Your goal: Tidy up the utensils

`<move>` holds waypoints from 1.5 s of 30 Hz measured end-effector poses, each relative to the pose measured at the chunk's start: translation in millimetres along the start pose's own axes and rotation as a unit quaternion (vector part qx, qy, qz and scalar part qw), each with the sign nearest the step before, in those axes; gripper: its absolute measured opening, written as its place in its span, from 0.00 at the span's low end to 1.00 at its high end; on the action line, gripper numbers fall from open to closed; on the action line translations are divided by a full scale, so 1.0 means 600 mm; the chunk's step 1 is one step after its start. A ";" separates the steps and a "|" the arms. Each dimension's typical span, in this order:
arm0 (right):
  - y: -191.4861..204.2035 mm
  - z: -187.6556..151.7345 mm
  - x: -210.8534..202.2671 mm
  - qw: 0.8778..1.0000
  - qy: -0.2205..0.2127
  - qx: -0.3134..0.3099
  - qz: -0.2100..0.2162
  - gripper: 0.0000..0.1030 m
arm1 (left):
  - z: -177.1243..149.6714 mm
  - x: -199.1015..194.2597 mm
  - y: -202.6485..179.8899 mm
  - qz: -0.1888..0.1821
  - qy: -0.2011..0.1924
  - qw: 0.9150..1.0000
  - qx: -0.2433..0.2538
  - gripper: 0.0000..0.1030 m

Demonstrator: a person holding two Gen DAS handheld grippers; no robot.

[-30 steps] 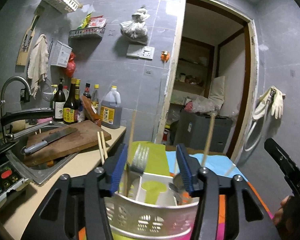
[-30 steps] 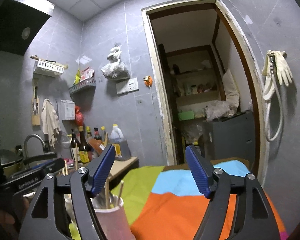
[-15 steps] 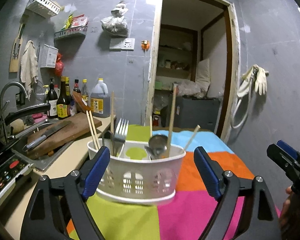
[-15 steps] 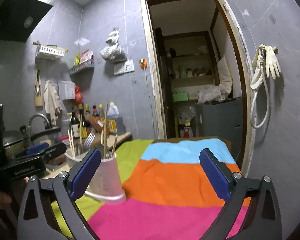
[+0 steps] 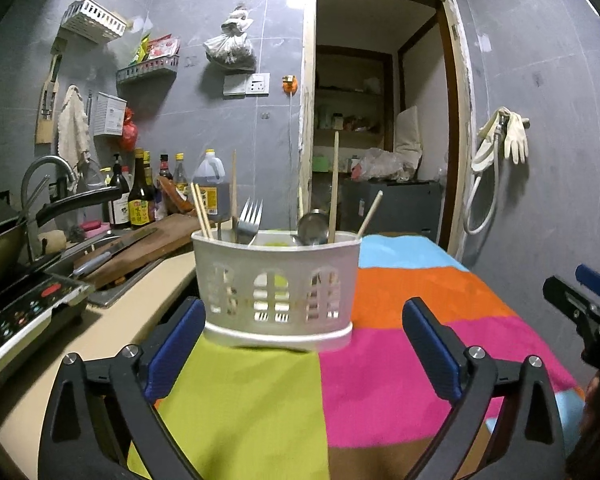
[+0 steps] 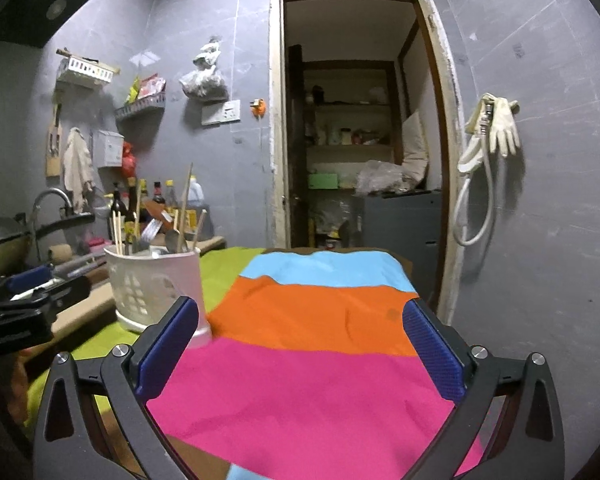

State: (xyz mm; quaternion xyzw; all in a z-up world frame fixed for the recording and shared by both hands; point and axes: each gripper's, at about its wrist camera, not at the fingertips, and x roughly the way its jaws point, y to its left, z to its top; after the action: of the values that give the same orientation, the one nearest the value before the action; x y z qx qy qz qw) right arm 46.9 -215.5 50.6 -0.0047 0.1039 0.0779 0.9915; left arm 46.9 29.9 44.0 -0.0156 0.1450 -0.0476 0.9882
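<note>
A white perforated utensil holder (image 5: 277,290) stands on the colourful striped tablecloth (image 5: 400,308), straddling the green and pink panels. It holds chopsticks (image 5: 202,210), a fork (image 5: 249,216), a metal spoon (image 5: 312,228) and a long wooden stick (image 5: 333,188). My left gripper (image 5: 300,350) is open and empty, just short of the holder. My right gripper (image 6: 300,354) is open and empty over the pink stripe, with the holder (image 6: 152,284) to its left. The right gripper also shows at the right edge of the left wrist view (image 5: 584,304).
Left of the table is a counter with a sink, a cutting board with a knife (image 5: 112,250), sauce bottles (image 5: 140,196), a pan (image 5: 4,240) and an induction cooker (image 5: 24,308). An open doorway (image 5: 376,128) lies behind. A hose and gloves (image 5: 500,148) hang on the right wall.
Both grippers have pulled back from the holder and opened wider. The left gripper was close over the holder and now sits lower and farther from it.
</note>
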 end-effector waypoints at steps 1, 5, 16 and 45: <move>0.000 -0.005 -0.003 1.000 0.001 -0.004 -0.006 1.00 | -0.008 -0.003 0.000 0.001 0.002 1.000 0.001 0.94; -0.001 -0.016 -0.009 1.000 0.005 -0.013 -0.016 1.00 | -0.027 -0.010 0.000 0.006 0.004 1.000 0.000 0.94; -0.002 -0.026 -0.008 1.000 0.016 -0.012 -0.019 1.00 | -0.040 -0.007 0.007 0.009 0.013 1.000 -0.001 0.94; -0.005 -0.020 -0.012 1.000 0.011 -0.009 -0.020 1.00 | -0.041 -0.004 0.008 0.009 0.017 1.000 -0.003 0.94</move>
State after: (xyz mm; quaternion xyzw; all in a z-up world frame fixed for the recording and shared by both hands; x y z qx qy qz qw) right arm 37.6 -219.7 40.1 -0.0169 0.1136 0.0587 0.9916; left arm 37.7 34.6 20.8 -0.0167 0.1617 -0.0385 0.9859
